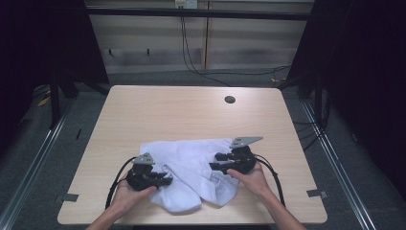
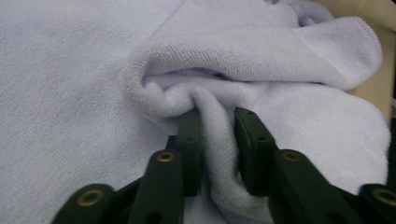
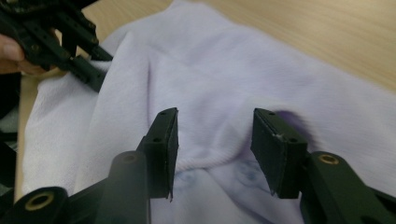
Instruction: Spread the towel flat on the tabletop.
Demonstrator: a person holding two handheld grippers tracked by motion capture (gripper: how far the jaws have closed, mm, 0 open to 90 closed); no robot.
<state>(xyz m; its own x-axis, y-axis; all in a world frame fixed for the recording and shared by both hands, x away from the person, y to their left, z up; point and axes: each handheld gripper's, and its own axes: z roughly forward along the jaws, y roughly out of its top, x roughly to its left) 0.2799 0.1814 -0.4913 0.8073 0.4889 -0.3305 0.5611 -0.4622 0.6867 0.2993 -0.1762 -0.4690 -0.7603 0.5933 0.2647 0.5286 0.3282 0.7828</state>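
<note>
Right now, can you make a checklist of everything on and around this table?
Surface: pale wooden table, round hole at the far side.
Job's things: white towel, rumpled, at the near edge.
Clutter: nothing seen.
Grippers: left gripper pinches a towel fold; right gripper open over a hem.
Cables: black cable trails from the left gripper; more on the floor.
Surroundings: grey floor, dark curtains.

One white towel (image 1: 191, 170) lies on the one surface (image 1: 158, 110). Two grippers sit at the towel, a left gripper (image 1: 165, 181) and a right gripper (image 1: 214, 161), each held by one hand.
</note>
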